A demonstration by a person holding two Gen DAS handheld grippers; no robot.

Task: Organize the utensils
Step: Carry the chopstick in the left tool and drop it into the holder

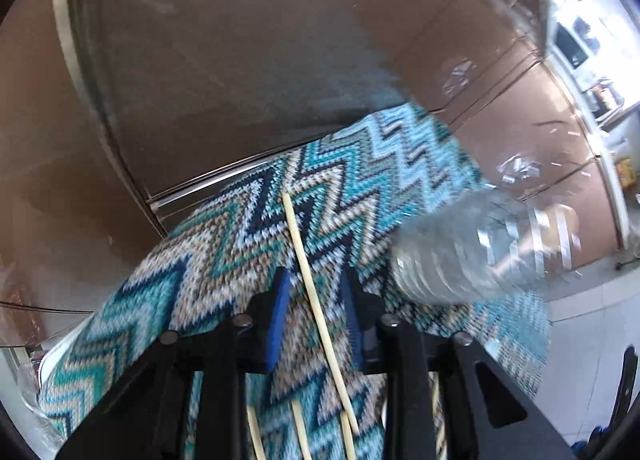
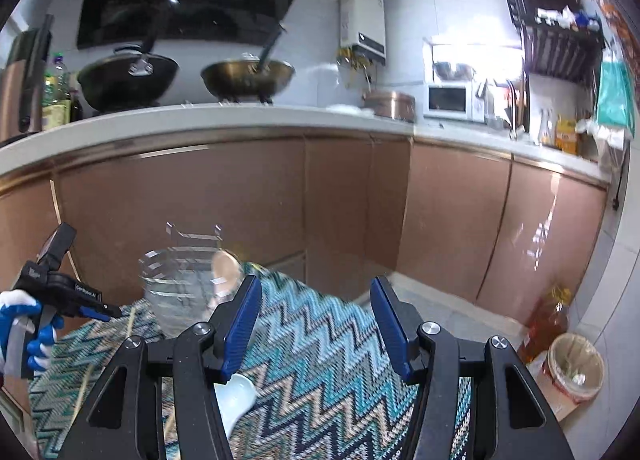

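Left wrist view: the left claw [image 1: 316, 316] tilts steeply down at the zigzag-clothed tabletop [image 1: 224, 220], jaws apart astride a chopstick [image 1: 308, 272], not pressing it; a clear jar [image 1: 472, 256] lies at 2 o'clock.

Right wrist view: the right claw [image 2: 316, 324] points nearly level, open and empty; a white spoon [image 2: 236, 396] lies at 7 o'clock, and a blue-gloved hand [image 2: 24, 332] is at 9 o'clock.

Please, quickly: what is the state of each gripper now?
Left gripper: open, one chopstick lies between its pads, not pressed.
Right gripper: open, holding nothing.
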